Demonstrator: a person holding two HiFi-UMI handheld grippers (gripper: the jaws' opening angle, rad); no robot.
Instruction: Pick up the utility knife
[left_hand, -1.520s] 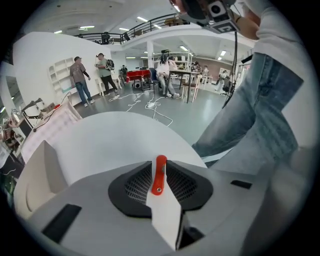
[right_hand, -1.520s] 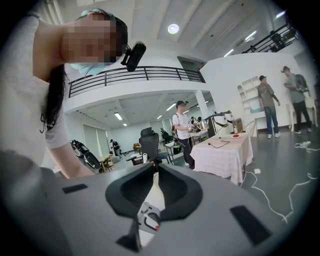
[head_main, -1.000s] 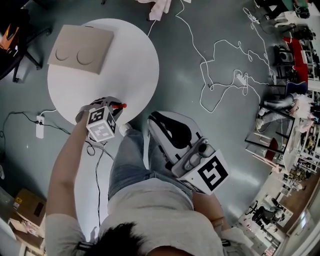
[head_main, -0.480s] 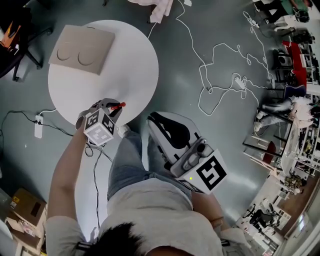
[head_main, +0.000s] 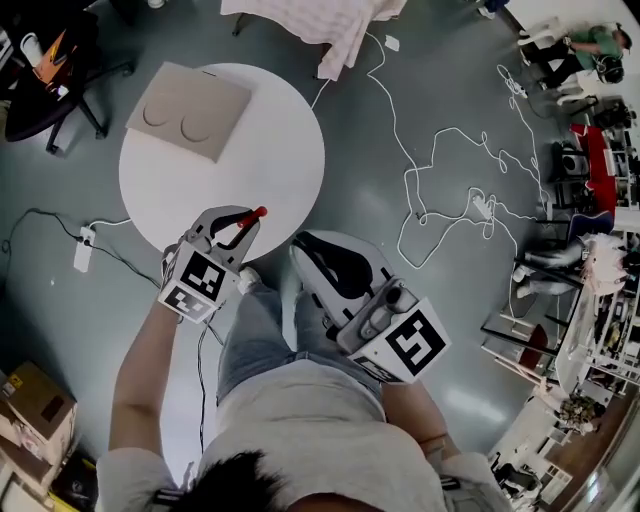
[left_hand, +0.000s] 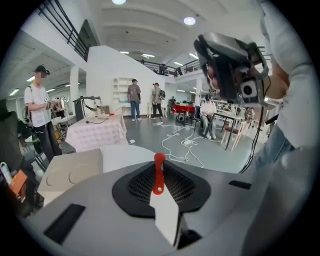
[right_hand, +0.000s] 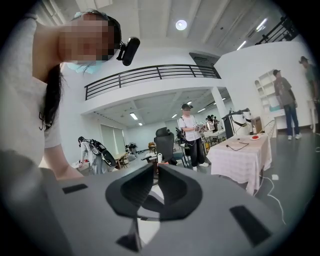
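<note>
The head view looks steeply down on the round white counter (head_main: 215, 185). The left gripper view skims across it from close by. The right gripper view, beside it, tilts upward.

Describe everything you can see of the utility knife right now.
The utility knife is clamped between the jaws of the left gripper, which are shut on it. In the left gripper view it stands edge-on: a slim, glossy red end with a small rivet or hole pokes past the jaw tips, and a pale grey angled section runs back toward the camera; whether that is body or blade I cannot tell. In the head view only its red tip shows, over the near edge of the round white table. Only the jaws appear to touch it.
</note>
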